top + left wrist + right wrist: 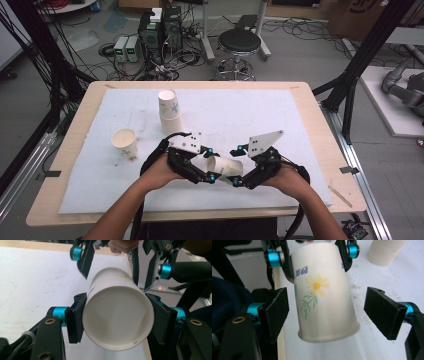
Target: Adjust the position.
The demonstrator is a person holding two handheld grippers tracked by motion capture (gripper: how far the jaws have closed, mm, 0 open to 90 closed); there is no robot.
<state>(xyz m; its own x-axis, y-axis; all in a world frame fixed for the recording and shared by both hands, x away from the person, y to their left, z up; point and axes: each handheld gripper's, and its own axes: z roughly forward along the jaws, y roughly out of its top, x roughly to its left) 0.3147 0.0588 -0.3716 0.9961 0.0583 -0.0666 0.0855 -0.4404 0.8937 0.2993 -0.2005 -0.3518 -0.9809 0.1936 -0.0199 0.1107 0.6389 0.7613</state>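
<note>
A white paper cup (226, 167) with a yellow flower print (317, 285) hangs on its side above the mat's front part, between both hands. My left gripper (212, 164) is shut on it, its black pads (75, 317) pressing both sides of the cup's near end (117, 315). My right gripper (238, 168) stands open around the cup's other end (322, 302). Its pads (275, 312) are clear of the cup wall, with a gap on each side. In the right gripper view the left gripper (317, 255) grips the far end.
A stack of upturned paper cups (170, 111) stands mid-mat behind the hands, also the stack (385, 251) in the right gripper view. A single upright cup (125, 142) is at the left. The white mat (280, 110) covers a wooden table (320, 125).
</note>
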